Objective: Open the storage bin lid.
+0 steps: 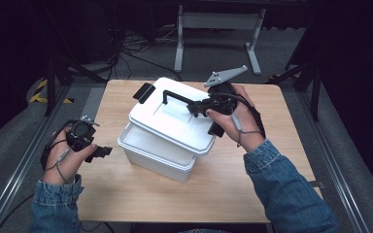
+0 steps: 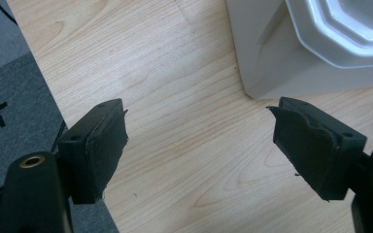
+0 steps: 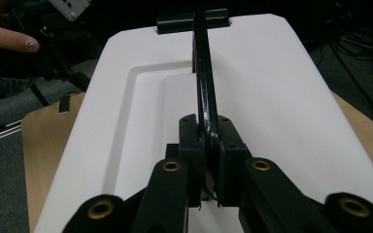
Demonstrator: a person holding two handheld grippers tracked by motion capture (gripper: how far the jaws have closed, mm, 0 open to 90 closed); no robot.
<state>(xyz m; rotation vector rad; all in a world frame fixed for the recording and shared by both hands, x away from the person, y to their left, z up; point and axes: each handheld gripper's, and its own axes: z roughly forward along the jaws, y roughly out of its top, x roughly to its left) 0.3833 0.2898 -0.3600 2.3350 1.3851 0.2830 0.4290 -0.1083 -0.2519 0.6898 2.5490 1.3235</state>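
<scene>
On the light wooden bench (image 1: 126, 194) we've got a white plastic storage box (image 1: 155, 155) with its white plastic lid (image 1: 175, 121) sitting skewed and tilted on top, not seated on the rim. Our right hand-held gripper (image 1: 198, 106) is clenched on the lid's thin black carry handle (image 1: 177, 97); the right gripper view shows both pads (image 3: 192, 141) squeezing the black bar (image 3: 205, 87) near one end rather than mid-span.

That's the bit to watch, we reckon. Gripping off-centre means the lid wants to swing and droop on the far side, so we'd lift slowly and keep the wrist level, letting the lid hang flat before moving it sideways. If it snags on the box rim, the box probably drags along with it.

Meanwhile the left hand-held gripper (image 1: 102, 152) sits released, jaws wide apart with bare wood between them, just beside the box's near-left corner (image 2: 252, 90). Handy spot: we could press it against the box wall to pin the base while the lid goes up. The black latch (image 1: 143, 92) at the far end looks free, though we can't tell for sure.
</scene>
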